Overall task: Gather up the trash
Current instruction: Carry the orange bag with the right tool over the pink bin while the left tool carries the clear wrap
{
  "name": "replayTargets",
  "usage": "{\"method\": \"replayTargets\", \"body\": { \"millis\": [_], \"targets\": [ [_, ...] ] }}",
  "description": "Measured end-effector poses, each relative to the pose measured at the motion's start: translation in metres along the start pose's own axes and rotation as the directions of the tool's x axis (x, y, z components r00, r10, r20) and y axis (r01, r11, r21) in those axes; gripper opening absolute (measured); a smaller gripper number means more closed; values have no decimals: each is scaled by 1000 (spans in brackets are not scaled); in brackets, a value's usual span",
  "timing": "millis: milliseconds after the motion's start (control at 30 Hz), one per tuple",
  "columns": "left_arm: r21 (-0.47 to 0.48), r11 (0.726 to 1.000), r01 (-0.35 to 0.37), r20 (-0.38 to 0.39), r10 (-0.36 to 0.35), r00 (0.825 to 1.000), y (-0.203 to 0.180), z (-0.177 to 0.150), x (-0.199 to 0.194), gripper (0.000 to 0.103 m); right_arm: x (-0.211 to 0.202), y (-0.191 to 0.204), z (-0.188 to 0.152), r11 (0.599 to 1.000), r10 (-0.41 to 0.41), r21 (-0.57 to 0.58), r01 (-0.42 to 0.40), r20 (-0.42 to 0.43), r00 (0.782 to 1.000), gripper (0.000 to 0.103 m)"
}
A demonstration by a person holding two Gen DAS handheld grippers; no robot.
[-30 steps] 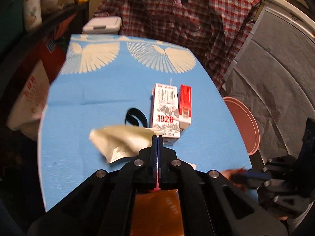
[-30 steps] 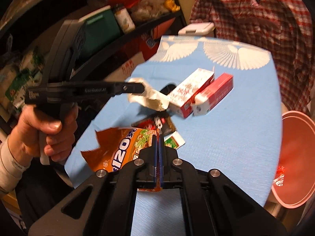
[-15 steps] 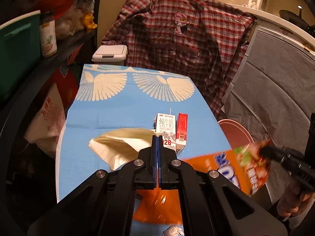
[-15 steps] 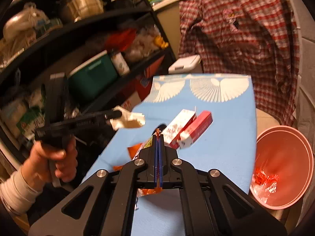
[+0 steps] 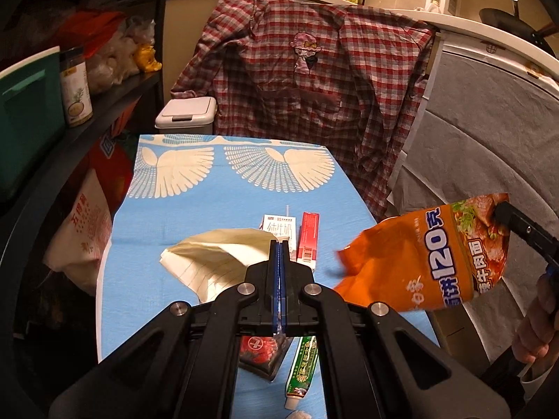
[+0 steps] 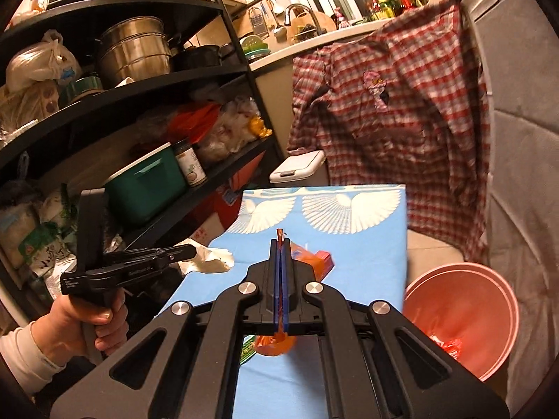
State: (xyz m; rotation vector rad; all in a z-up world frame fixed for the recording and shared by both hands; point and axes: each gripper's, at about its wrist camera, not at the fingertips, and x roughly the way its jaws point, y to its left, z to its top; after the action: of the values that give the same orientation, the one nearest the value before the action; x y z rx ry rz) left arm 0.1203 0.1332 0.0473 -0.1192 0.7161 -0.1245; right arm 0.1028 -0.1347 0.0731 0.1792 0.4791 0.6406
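My left gripper (image 5: 279, 244) is shut on a crumpled sheet of cream lined paper (image 5: 216, 258), held above the blue tablecloth (image 5: 209, 209). In the right wrist view the same left gripper (image 6: 190, 253) holds that paper (image 6: 209, 262) out over the table's left edge. My right gripper (image 6: 279, 244) is shut on an orange noodle bag (image 6: 276, 344), which hangs under its jaws. From the left wrist view the bag (image 5: 429, 255) dangles in the air past the table's right edge. A pink bin (image 6: 461, 314) stands low on the right, with a red wrapper inside.
A milk carton (image 5: 279, 230) and a red box (image 5: 309, 234) lie side by side mid-table. A red sachet (image 5: 262, 352) and a green tube (image 5: 302, 366) lie near the front edge. Black shelves (image 6: 157, 80) crowd the left; a plaid shirt (image 5: 314, 87) hangs behind.
Both grippers have risen. The right one lifted the orange bag off the table and carried it to the right, past the table's edge. The left one still holds the paper.
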Motion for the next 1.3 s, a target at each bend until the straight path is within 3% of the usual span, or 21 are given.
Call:
{"method": "replayTargets", "body": {
  "millis": [700, 1300],
  "targets": [
    [64, 998, -10, 50, 7, 999, -31, 1, 1, 0, -20, -21, 17, 994, -112, 18, 111, 81, 990, 1],
    [84, 996, 13, 51, -17, 999, -56, 8, 13, 0, -29, -53, 22, 965, -264, 26, 263, 82, 961, 1]
  ]
}}
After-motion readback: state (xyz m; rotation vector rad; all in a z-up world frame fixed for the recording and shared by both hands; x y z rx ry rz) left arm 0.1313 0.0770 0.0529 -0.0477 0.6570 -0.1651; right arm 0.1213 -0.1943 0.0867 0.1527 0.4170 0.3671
